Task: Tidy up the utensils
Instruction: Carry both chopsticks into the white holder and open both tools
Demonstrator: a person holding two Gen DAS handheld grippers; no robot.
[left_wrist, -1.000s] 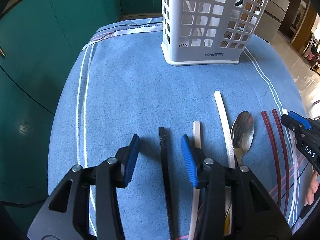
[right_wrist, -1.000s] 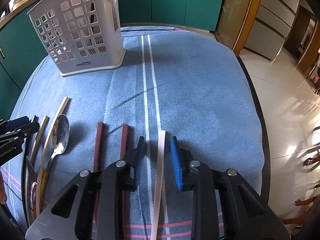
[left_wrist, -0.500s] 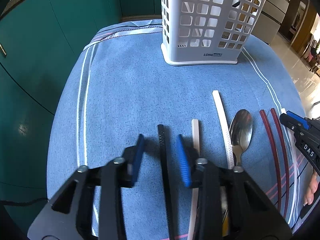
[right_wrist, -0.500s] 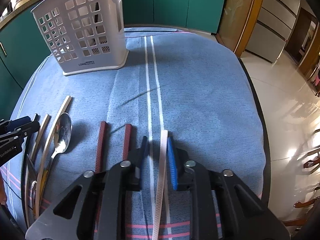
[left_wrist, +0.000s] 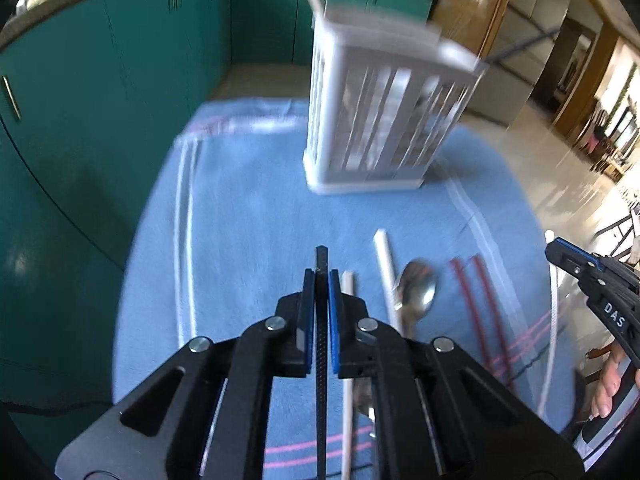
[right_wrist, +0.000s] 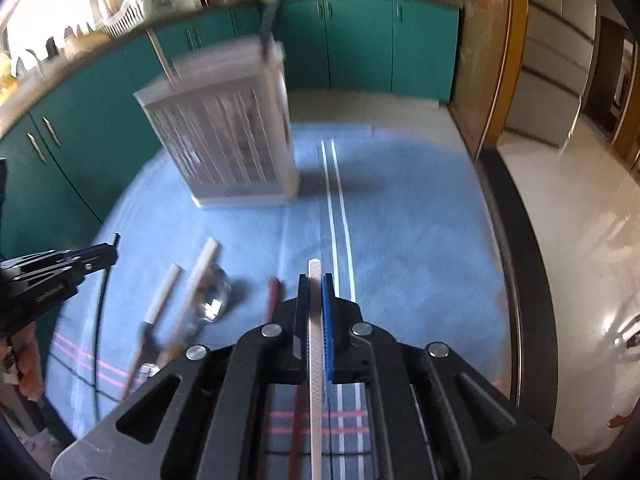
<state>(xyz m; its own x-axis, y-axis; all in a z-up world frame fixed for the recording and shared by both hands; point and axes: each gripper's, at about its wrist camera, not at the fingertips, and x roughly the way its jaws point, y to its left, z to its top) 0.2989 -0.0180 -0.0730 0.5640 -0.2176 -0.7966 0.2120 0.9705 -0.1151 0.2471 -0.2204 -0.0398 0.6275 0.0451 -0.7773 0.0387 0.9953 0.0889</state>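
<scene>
My left gripper (left_wrist: 319, 280) is shut on a black chopstick (left_wrist: 321, 257), its jaws closing tight, and holds it above the blue cloth (left_wrist: 240, 240). My right gripper (right_wrist: 316, 285) is closing the same way on a white chopstick (right_wrist: 314, 270), pads pressed on it, also lifted. On the cloth between them lie two pale chopsticks (left_wrist: 385, 258), a metal spoon (left_wrist: 418, 288) and two dark red chopsticks (left_wrist: 470, 292). The white slotted utensil basket (left_wrist: 380, 120) stands at the far side with sticks poking out of its top. Each gripper shows at the other view's edge.
Teal cabinets (left_wrist: 100, 100) run behind and to the left of the table. The table's dark right edge (right_wrist: 520, 280) drops to a shiny tiled floor (right_wrist: 580, 220). A hand (left_wrist: 608, 380) shows at the right margin of the left wrist view.
Both grippers closed from open onto their chopsticks, the left on the black one, the right on the white one, then rose off the cloth with them. The views tilted up toward the basket.
</scene>
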